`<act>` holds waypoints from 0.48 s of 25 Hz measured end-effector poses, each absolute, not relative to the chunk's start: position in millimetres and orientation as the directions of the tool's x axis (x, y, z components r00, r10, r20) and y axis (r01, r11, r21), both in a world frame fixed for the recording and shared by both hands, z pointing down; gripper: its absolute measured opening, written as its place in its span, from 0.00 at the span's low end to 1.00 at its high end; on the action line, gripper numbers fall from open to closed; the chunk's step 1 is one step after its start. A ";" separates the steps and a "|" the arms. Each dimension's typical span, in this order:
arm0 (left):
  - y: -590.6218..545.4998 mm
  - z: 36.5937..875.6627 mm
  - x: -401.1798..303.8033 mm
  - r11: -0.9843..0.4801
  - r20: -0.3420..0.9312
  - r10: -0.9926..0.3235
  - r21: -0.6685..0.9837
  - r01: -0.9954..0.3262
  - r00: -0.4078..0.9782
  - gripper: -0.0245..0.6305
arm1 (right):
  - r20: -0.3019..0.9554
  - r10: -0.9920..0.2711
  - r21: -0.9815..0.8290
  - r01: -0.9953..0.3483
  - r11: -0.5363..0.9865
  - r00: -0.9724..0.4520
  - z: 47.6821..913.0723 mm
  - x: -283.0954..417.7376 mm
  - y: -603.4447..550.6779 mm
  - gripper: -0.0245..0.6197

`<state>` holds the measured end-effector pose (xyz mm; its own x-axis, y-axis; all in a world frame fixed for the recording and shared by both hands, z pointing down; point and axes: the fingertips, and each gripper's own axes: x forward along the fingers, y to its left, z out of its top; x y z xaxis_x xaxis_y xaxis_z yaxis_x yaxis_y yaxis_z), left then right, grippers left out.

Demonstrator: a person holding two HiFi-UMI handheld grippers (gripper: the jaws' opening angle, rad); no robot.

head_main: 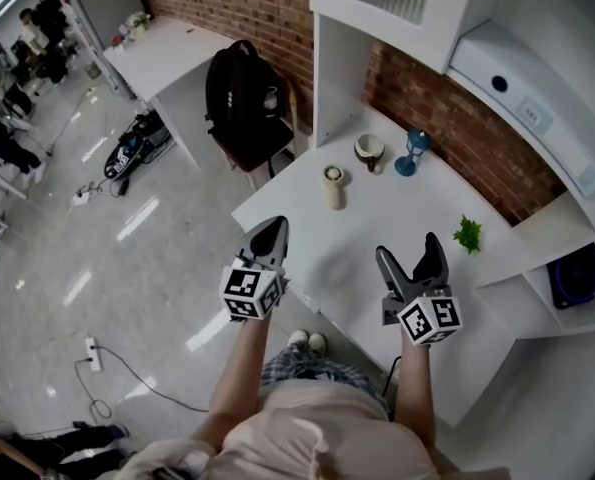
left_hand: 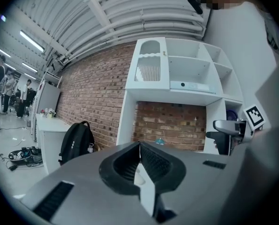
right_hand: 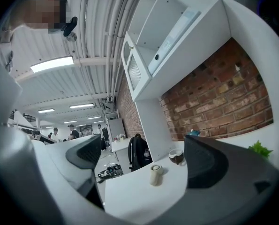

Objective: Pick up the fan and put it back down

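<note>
Head view: both grippers hang over the near edge of the white table (head_main: 402,218), neither touching anything on it. The left gripper (head_main: 273,230) is at the table's near-left corner with its jaws pressed together. The right gripper (head_main: 407,248) is to its right, jaws spread wide with only bare tabletop showing between them. The small blue fan (head_main: 412,153) stands upright at the far side of the table, close to the brick wall (head_main: 447,118) and well apart from both grippers. Just left of it is a mug (head_main: 369,151), and nearer and further left stands a cream cylinder (head_main: 334,186). A little green plant (head_main: 467,234) is at the table's right side. A black backpack (head_main: 242,93) rests beyond the table's far-left end.

Left gripper view: the left gripper (left_hand: 139,145) has its jaws closed tip to tip with nothing held. Past them are the white shelf unit (left_hand: 177,74), the brick wall and the backpack (left_hand: 77,142); the right gripper (left_hand: 226,125) shows at the right.

Right gripper view: the right gripper (right_hand: 146,153) has its jaws far apart and empty. Between them, farther off, stand the cylinder (right_hand: 155,174) and the mug (right_hand: 176,155). Only the fan's top (right_hand: 193,132) shows above the right-hand jaw, and the plant (right_hand: 260,149) is at the far right.
</note>
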<state>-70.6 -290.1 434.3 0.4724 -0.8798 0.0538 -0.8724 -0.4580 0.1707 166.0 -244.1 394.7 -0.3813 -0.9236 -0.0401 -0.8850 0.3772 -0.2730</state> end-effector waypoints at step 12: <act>-361.1 460.9 -59.0 -0.466 0.130 -0.863 0.170 -0.869 0.488 0.08 | 0.033 -0.919 -0.235 -0.897 0.375 -0.393 408.8 148.9 -324.5 0.88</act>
<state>-59.0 -361.1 460.9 0.4881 -0.8630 0.1302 -0.8685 -0.4656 0.1699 148.9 -324.5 408.8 -0.3931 -0.9189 0.0333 -0.8966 0.3751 -0.2352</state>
